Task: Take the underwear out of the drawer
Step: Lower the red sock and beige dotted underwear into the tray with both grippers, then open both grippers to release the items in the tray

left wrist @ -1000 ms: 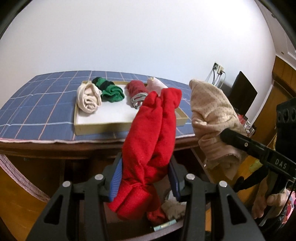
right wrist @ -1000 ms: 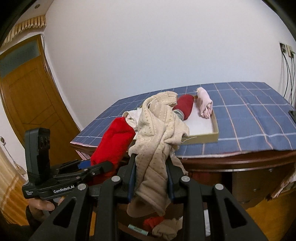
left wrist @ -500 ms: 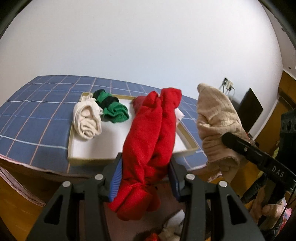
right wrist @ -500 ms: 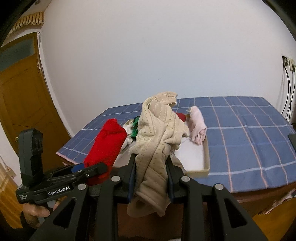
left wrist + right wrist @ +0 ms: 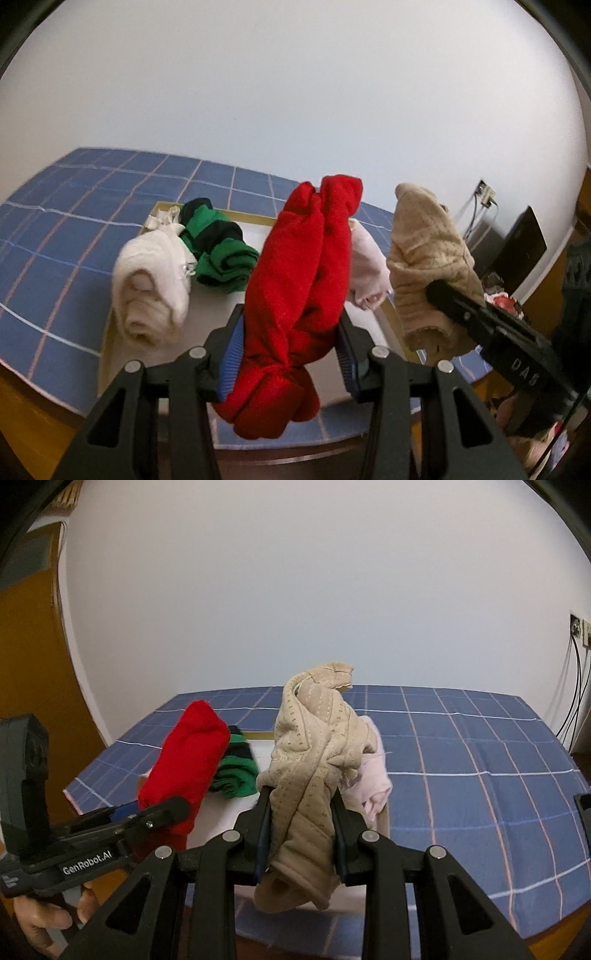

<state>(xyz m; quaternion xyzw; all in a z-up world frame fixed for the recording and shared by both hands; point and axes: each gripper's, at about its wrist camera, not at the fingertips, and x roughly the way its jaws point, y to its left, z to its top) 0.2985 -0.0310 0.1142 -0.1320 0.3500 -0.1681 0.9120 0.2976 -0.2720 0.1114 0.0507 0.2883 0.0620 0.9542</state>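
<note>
My left gripper (image 5: 290, 350) is shut on rolled red underwear (image 5: 306, 280), which stands up between the blue pads above the shallow tray (image 5: 105, 332). My right gripper (image 5: 301, 827) is shut on crumpled beige underwear (image 5: 314, 753) and hangs over the tray's near right part. Each view shows the other piece too: the beige underwear (image 5: 424, 258) at right in the left wrist view, the red underwear (image 5: 188, 753) at left in the right wrist view. In the tray lie a white roll (image 5: 151, 288), a green and black roll (image 5: 218, 251) and a pink piece (image 5: 367, 269). No drawer shows.
The tray rests on a table under a blue checked cloth (image 5: 461, 760) against a white wall. A wooden door (image 5: 33, 657) stands at left. Cables and a socket (image 5: 578, 635) are at the far right. A person's hand (image 5: 44, 919) holds the left gripper's handle.
Both grippers have moved forward over the table with their garments still held. The drawer and table front have dropped out of view, and the tray now lies right under the garments.
</note>
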